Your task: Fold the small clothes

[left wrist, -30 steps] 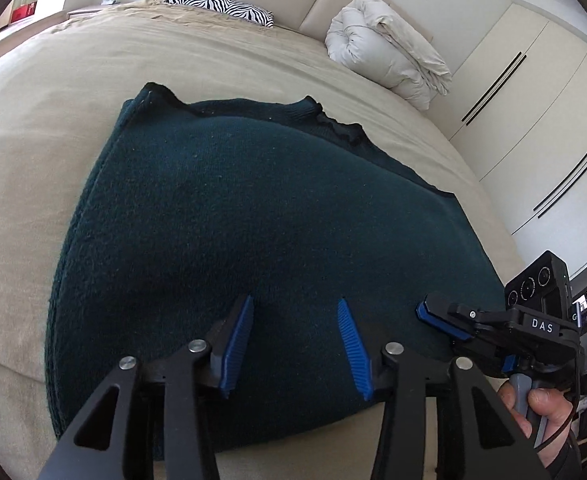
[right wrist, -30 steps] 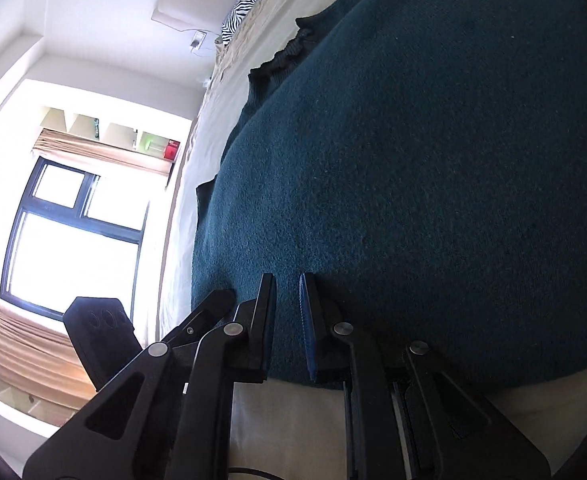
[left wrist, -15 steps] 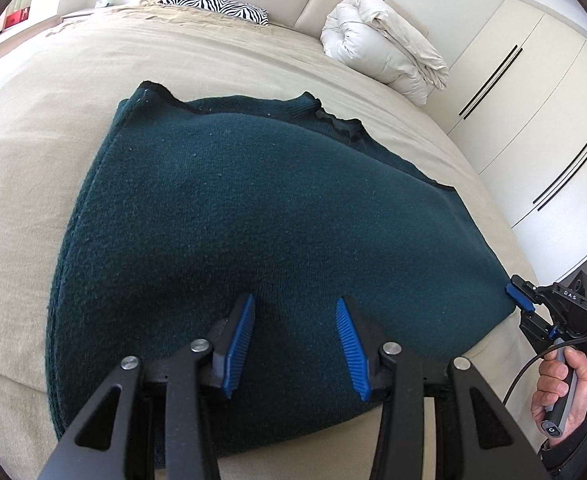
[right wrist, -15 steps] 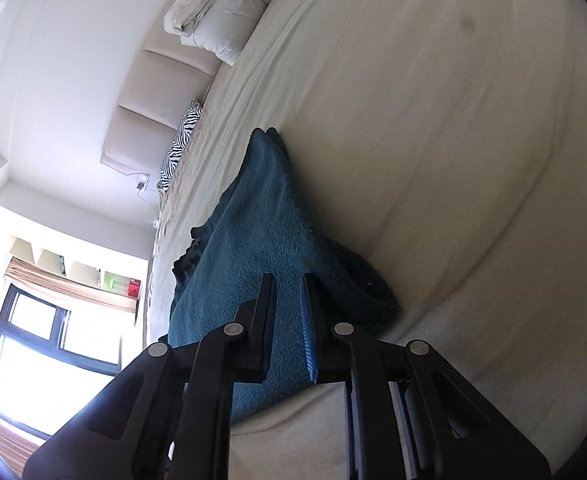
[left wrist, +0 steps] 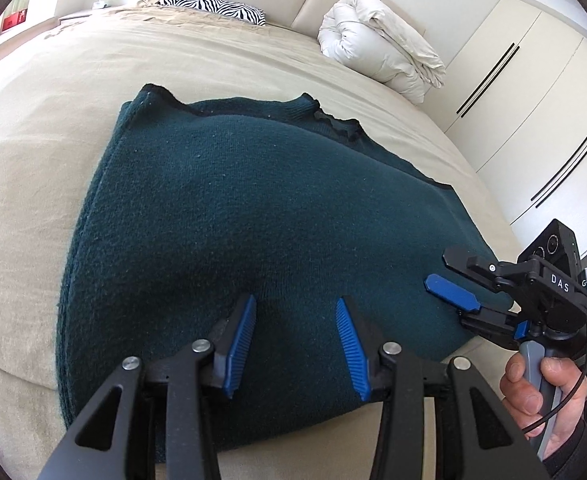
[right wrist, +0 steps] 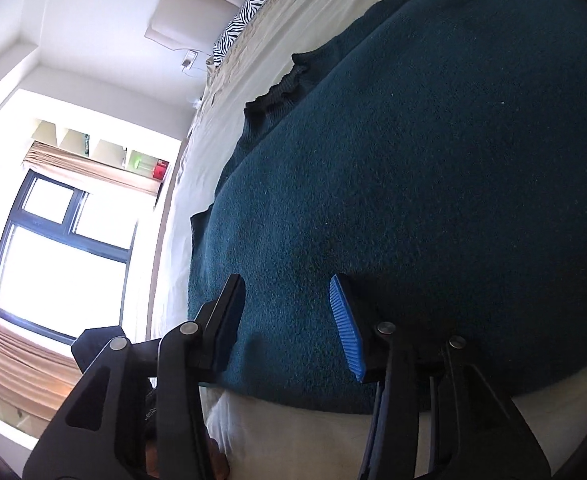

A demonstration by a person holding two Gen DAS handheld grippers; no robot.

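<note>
A dark teal knitted sweater (left wrist: 253, 216) lies folded flat on the beige bed (left wrist: 53, 128), its neckline towards the headboard. My left gripper (left wrist: 294, 302) hovers open over the sweater's near edge, and its blue pads (left wrist: 239, 344) grip nothing. My right gripper (left wrist: 438, 269) is at the sweater's near right corner, held by a hand (left wrist: 541, 384). In the right wrist view the right gripper (right wrist: 284, 282) has its jaws opening above the sweater (right wrist: 433, 184). The knit lies under the jaws, and the pads do not press on it.
A rolled white duvet (left wrist: 377, 48) and a zebra pillow (left wrist: 213, 6) lie by the padded headboard. White wardrobe doors (left wrist: 533, 120) stand to the right. A bright window (right wrist: 61, 248) is beyond the bed. The bed's near edge runs just below the sweater.
The right gripper was shut, swung out past the sweater's right edge, then came back over the near right corner with its jaws apart. The left gripper and the sweater stayed put.
</note>
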